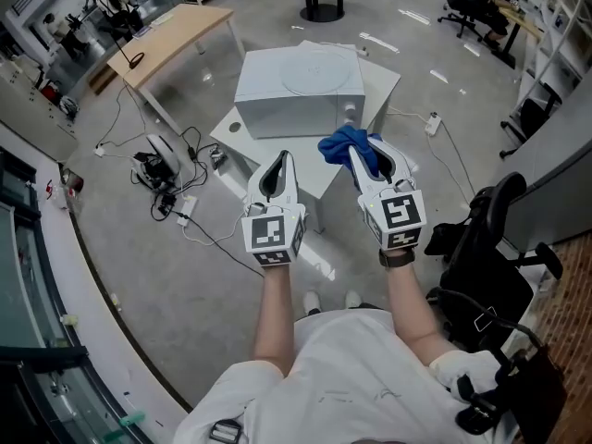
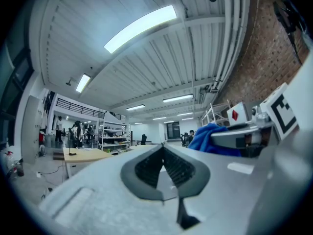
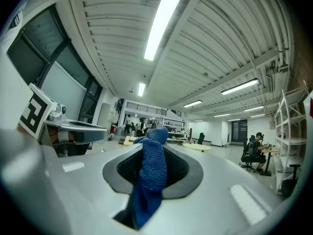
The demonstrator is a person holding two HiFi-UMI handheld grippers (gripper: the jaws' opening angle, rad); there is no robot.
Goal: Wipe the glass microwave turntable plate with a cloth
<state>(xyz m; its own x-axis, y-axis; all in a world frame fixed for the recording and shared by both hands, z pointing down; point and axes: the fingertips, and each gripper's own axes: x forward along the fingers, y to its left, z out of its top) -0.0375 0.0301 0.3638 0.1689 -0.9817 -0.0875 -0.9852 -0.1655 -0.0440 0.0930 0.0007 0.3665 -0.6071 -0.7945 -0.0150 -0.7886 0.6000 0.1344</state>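
Note:
In the head view a round glass turntable plate [image 1: 317, 70] lies flat on top of a white microwave [image 1: 291, 100], which stands on a low white table [image 1: 314, 176]. I hold both grippers up in front of the table, well short of the plate. The right gripper [image 1: 372, 155] [image 3: 154, 142] is shut on a blue cloth [image 1: 344, 144] [image 3: 151, 173], which bunches out past its tips. The left gripper [image 1: 281, 159] [image 2: 163, 150] is shut with nothing in it. Both gripper views tilt up at the ceiling. The left gripper view also catches the cloth [image 2: 208, 137].
Cables and a power strip [image 1: 171, 192] lie on the floor at left. A wooden desk [image 1: 171, 37] stands at the far left. A black chair [image 1: 499, 248] is close at my right. A round table base [image 1: 321, 9] stands beyond the microwave.

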